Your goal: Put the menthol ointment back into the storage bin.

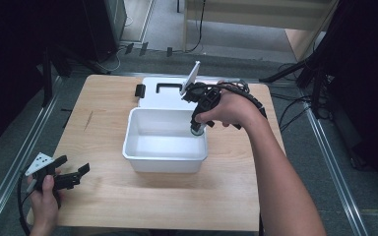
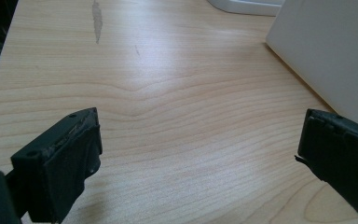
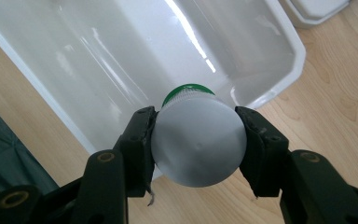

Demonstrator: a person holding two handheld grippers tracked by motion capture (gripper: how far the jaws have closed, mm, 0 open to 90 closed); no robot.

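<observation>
Bottle [image 3: 198, 147], white with green cap, is clamped between the right gripper [image 3: 198, 140] fingers, cap-down over the white bin's [image 1: 165, 160] near-right corner. Best lowered clear of the rim before release. Left gripper [image 2: 198, 154] fingers are spread wide, empty, above the table [image 2: 168, 93]
</observation>
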